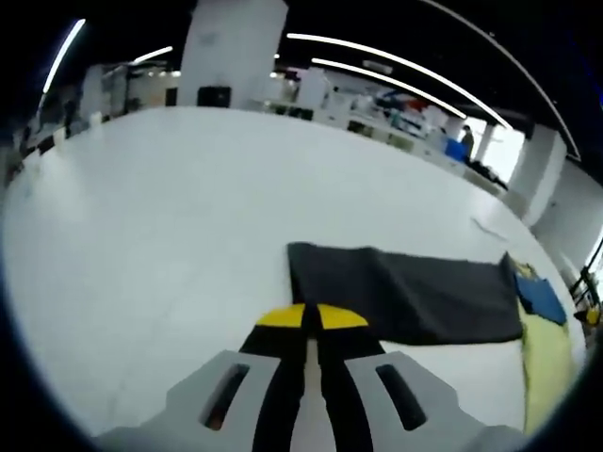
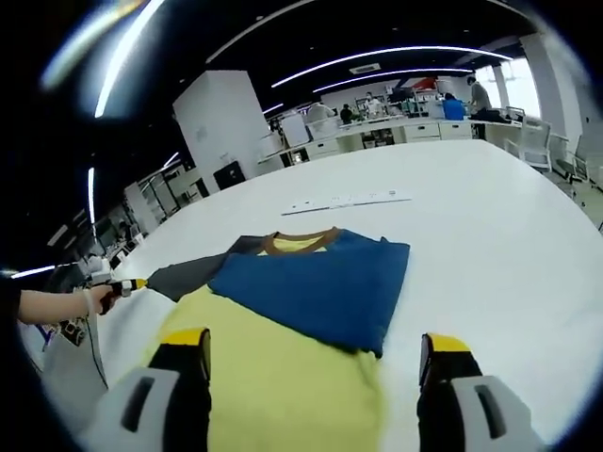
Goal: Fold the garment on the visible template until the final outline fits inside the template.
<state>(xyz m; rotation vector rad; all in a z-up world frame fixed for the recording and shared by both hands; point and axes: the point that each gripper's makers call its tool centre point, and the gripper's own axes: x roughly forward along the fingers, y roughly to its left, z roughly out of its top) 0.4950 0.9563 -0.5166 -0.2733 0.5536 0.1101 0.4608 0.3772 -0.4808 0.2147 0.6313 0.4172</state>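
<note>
Garment lies flat on the white table, long axis running from the right gripper, whose jaws gape wide, toward its brown collar. The left gripper is clenched shut beside the grey sleeve.

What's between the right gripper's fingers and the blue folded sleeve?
Yellow shirt body, in the right gripper view; the right gripper hangs open over it, short of the blue sleeve.
</note>
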